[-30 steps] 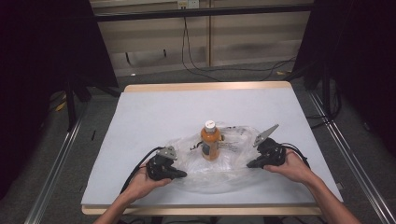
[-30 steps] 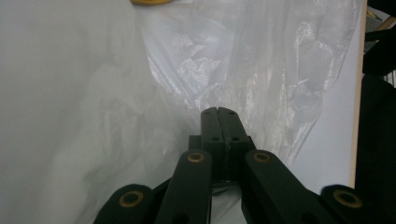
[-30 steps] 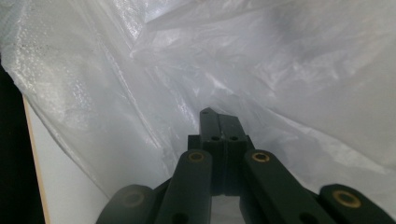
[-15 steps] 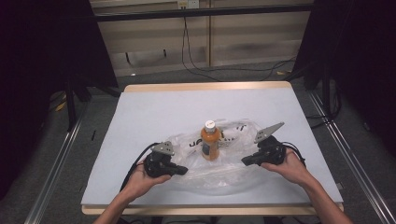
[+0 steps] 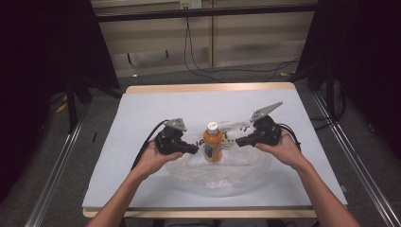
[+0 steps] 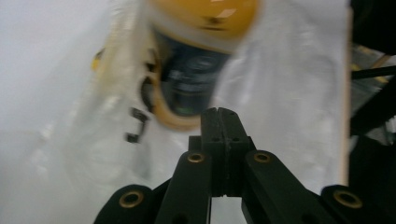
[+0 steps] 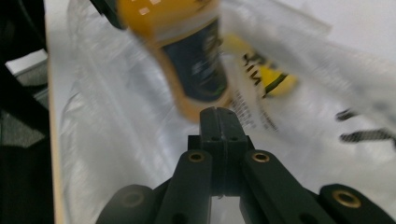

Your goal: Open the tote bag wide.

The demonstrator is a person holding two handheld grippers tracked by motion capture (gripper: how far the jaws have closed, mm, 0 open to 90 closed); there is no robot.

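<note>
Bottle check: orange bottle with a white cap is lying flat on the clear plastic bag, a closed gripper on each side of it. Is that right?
Not quite. In the high view the bottle stands upright, cap on top, on the clear plastic bag. The rest holds: left gripper and right gripper flank it, jaws closed.

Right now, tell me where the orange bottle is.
In the high view the orange bottle stands upright near the table's middle, on the clear plastic bag, between the left gripper and the right gripper.

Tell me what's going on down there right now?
Left gripper and right gripper both shut, flanking the upright orange drink bottle. Bottle stands on crinkled clear plastic bag. Whether fingers pinch plastic, unclear. Nothing blocking.
</note>
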